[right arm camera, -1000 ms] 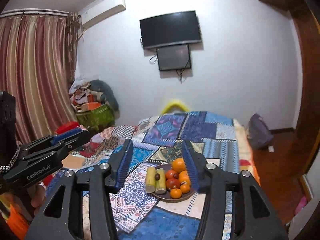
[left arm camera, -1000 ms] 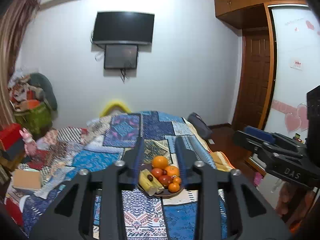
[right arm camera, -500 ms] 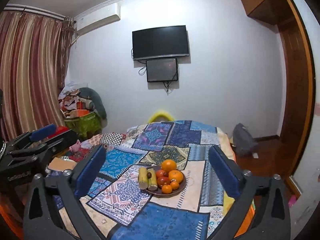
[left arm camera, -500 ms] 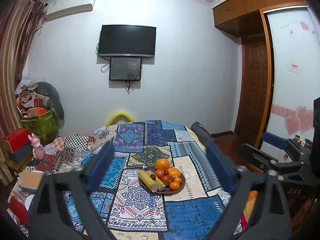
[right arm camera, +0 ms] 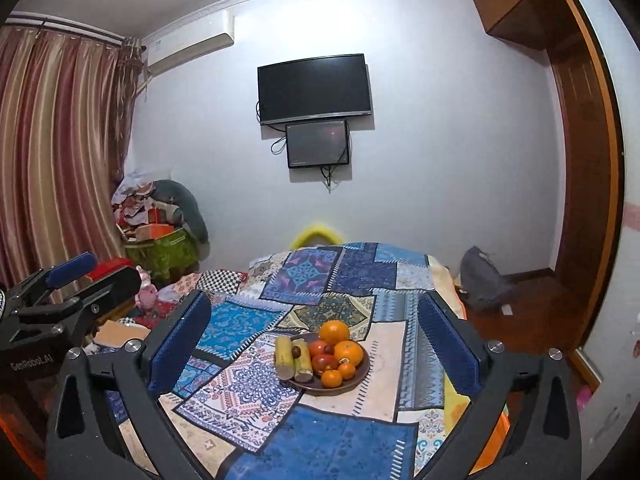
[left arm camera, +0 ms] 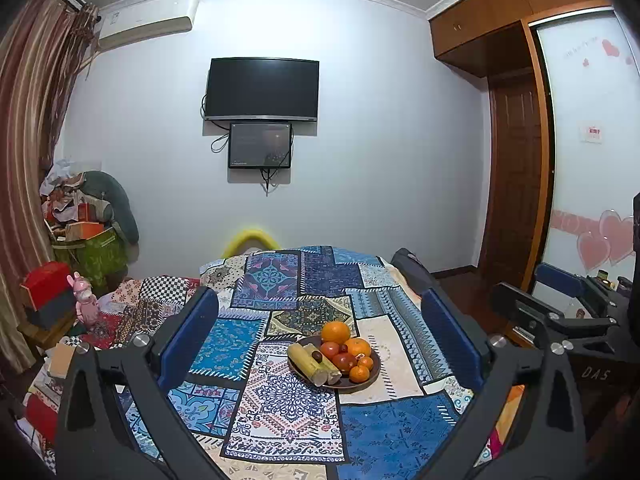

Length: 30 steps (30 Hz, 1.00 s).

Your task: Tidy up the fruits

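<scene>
While both hand-held grippers [left arm camera: 320,332] [right arm camera: 316,332] gape empty, round dark plate [left arm camera: 370,376] holds glossy oranges [left arm camera: 335,332], ridged stalks [left arm camera: 306,360].

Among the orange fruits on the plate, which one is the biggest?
The orange at the plate's far edge, nearest the wall. It is clearly larger than the other orange fruits, and sits highest in the pile.

A home bedroom: quilt-covered bed [left arm camera: 304,360], wall-mounted television [left arm camera: 262,88], striped curtains [right arm camera: 56,152] and wooden wardrobe [left arm camera: 516,152].
</scene>
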{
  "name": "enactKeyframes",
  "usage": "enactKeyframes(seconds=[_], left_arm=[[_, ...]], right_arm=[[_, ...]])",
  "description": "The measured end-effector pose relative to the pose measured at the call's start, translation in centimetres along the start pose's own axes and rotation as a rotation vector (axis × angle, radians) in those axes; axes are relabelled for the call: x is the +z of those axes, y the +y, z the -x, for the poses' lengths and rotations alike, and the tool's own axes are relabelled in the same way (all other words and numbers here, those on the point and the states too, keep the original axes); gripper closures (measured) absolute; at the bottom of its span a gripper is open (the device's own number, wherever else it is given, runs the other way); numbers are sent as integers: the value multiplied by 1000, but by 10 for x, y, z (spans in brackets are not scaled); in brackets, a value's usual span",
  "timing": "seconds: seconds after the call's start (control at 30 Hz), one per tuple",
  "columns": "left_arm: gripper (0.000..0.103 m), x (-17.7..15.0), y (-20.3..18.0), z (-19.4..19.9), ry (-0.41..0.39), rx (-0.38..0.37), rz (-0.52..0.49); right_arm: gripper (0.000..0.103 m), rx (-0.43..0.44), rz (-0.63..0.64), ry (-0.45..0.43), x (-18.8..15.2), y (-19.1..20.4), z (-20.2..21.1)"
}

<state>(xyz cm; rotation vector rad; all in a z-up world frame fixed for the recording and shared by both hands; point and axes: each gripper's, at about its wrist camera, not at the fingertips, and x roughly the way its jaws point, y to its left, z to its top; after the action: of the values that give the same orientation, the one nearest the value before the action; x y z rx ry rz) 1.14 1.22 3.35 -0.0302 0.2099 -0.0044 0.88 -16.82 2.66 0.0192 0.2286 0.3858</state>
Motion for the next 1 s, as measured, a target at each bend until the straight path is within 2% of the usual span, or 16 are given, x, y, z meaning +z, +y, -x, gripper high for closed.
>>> enactKeyframes(seconds=[1.0], left_arm=[[0, -3, -2, -2, 4, -1, -21]], right_arm=[[0, -8, -19, -16, 4, -4, 5]])
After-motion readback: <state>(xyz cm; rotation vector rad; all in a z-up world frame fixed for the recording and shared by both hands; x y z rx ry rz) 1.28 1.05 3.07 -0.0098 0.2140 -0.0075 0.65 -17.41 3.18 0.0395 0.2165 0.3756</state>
